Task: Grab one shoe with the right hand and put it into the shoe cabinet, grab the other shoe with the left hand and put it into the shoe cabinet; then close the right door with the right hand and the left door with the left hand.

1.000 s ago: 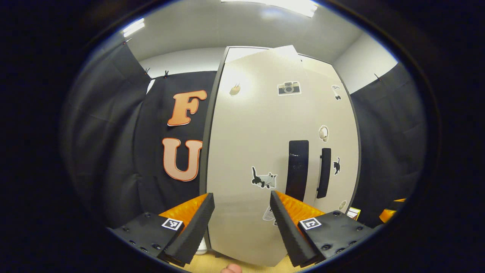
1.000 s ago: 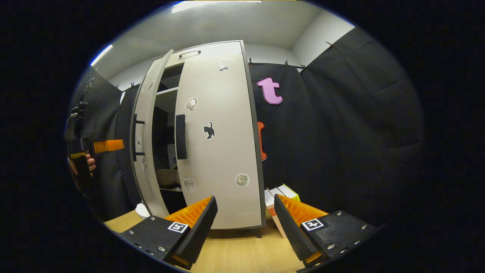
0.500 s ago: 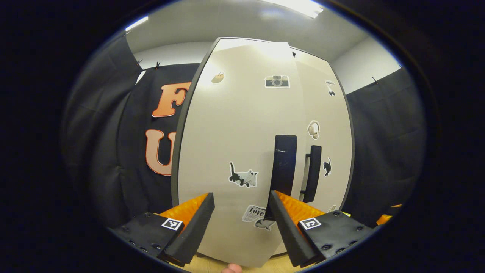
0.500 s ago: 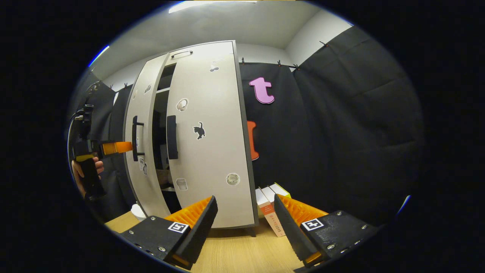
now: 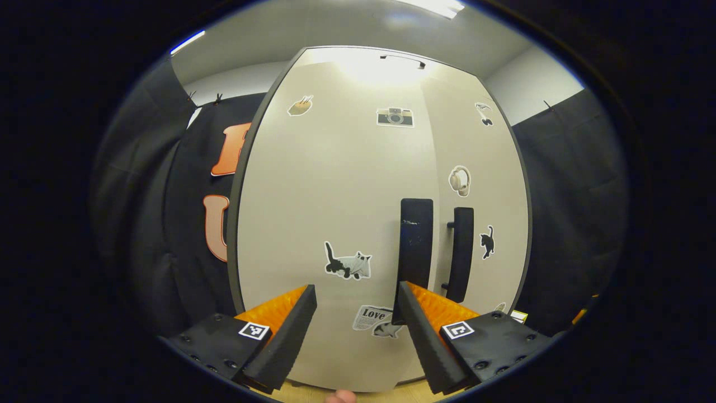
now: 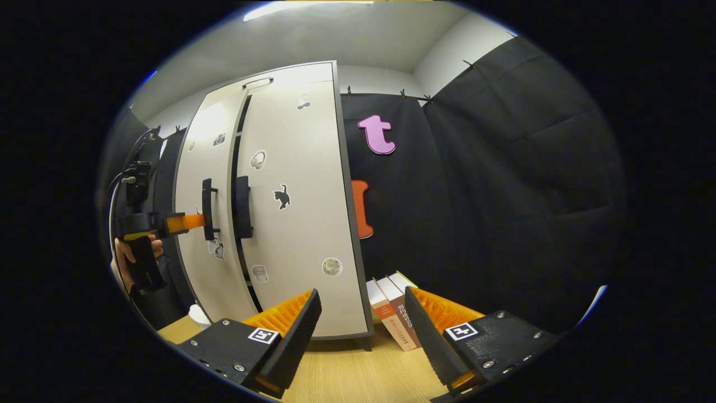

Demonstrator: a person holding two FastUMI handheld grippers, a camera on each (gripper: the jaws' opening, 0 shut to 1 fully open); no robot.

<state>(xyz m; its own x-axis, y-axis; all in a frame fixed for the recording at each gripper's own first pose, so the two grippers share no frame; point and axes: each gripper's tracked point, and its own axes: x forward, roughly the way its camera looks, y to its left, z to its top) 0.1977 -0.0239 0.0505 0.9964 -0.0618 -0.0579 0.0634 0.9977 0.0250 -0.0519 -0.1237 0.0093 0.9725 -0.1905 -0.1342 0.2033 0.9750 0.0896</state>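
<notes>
Left claw (image 5: 357, 313) is wide open w/ nothing between its fingers, right up against the left door (image 5: 330, 224) of the shoe cabinet (image 6: 268, 201), beside the left handle (image 5: 415, 246). Right claw (image 6: 361, 316) is also wide open and empty, held off the cabinet over the table (image 6: 347, 375). Right door (image 6: 302, 212) looks shut. The shoes are presumably inside; can't confirm, no interior is visible.

Risks, as I judge them: the left door isn't fully home, and if the push stops short it'll sit proud or bounce back off the frame. The left claw's fingers could snag the handle on the way out and drag the door open again. A hard shove could rock the cabinet into the books (image 6: 394, 313) leaning just beside its right foot.

Views differ: the left gripper view makes both doors look nearly flush, the gap being hard to read head-on. The right gripper view, from the side, shows a dark slit between the doors, the left one angled slightly out, plus the left claw w/ a hand (image 6: 131, 260) holding it.
</notes>
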